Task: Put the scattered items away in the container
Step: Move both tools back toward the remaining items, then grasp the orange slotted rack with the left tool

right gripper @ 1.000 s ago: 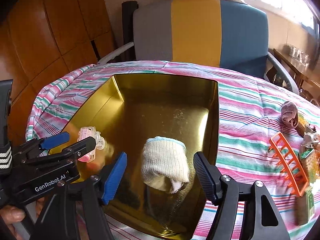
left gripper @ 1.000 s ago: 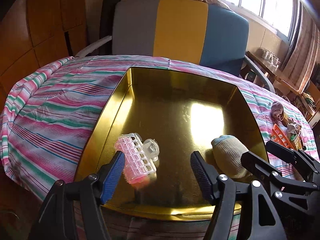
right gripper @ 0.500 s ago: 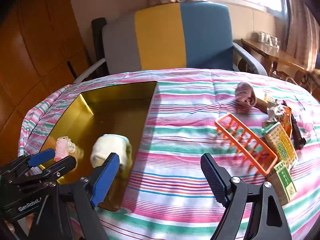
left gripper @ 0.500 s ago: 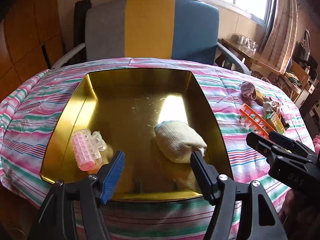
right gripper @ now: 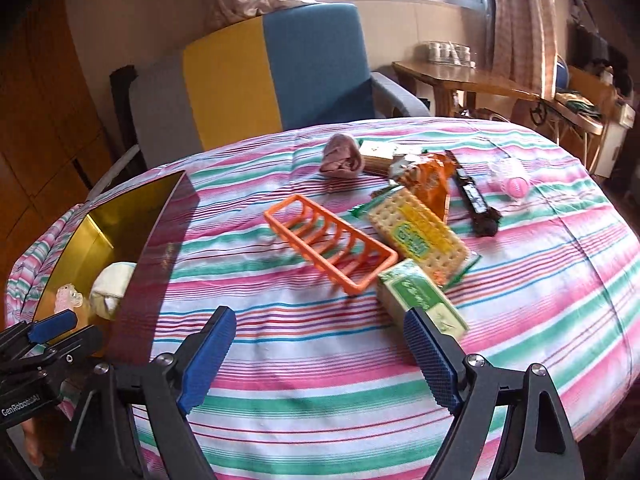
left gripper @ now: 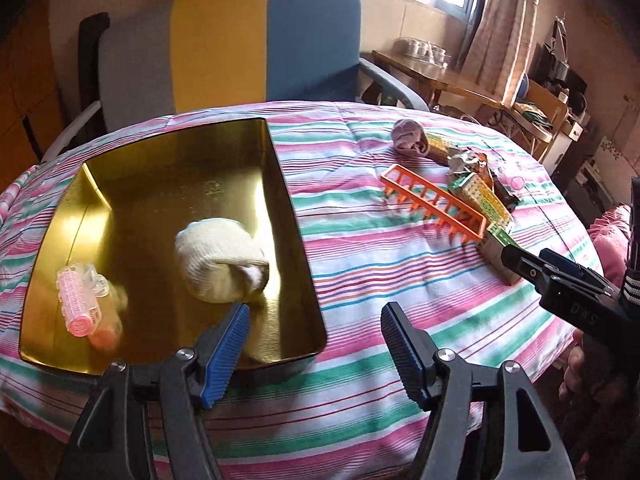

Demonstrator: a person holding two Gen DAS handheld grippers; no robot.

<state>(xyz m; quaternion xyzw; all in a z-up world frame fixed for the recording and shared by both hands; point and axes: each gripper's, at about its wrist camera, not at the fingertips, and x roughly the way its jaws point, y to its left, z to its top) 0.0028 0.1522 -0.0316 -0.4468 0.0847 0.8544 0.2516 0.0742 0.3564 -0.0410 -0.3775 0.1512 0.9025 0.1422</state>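
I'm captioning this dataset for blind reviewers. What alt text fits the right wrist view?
The open right tool hovers empty over a striped tablecloth scattered with an orange rack, a cracker pack, a green box and other snack wrappers. At far left, a gold tray holds a cream sock and a pink hair roller.

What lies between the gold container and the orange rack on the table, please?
Only bare striped tablecloth lies between the gold container and the orange rack, as the right wrist view shows; nothing else sits in that stretch.
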